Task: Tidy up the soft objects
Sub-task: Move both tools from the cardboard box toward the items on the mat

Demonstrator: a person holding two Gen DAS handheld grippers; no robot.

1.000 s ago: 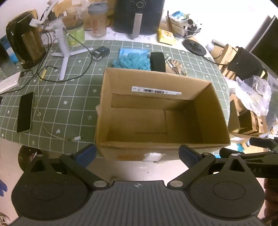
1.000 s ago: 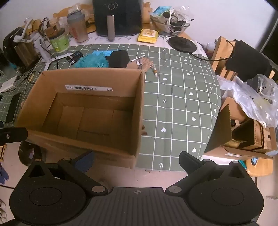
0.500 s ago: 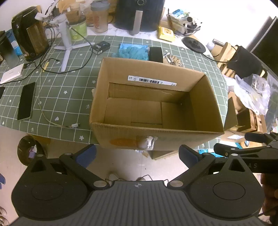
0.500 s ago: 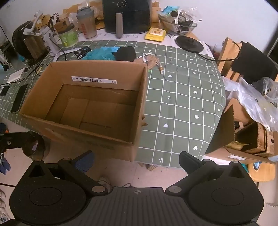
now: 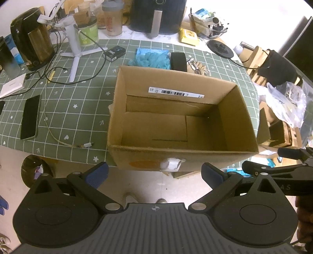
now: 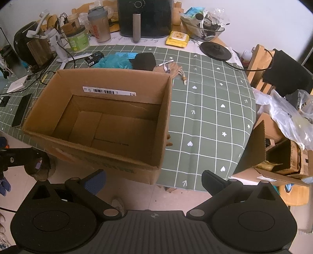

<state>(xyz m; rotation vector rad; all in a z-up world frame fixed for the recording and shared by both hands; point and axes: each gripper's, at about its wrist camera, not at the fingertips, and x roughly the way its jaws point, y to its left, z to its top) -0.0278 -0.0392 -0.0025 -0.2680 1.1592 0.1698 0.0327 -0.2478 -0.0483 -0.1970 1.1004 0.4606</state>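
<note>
An open brown cardboard box [image 5: 182, 125] [image 6: 109, 121] stands at the near edge of the green checked table [image 5: 78, 109], nothing inside it. Behind its far wall lie a blue fluffy cloth [image 5: 150, 58] [image 6: 113, 61], a black folded item [image 5: 178, 61] [image 6: 145, 61] and a beige soft item with cords [image 5: 199, 67] [image 6: 175, 69]. My left gripper [image 5: 154, 173] hangs open over the floor in front of the box. My right gripper [image 6: 153, 180] is open too, below the box's right corner. Neither holds anything.
A phone [image 5: 30, 117], cables, a white tripod [image 5: 75, 46], a kettle [image 5: 32, 39], jars and an air fryer [image 5: 156, 15] crowd the left and back of the table. Right of it stand a chair with black cloth [image 6: 283, 72], plastic bags and cardboard boxes [image 6: 273, 156].
Both grippers have pulled back and risen from the box, so it looks smaller and farther. The box and table objects have not moved.
</note>
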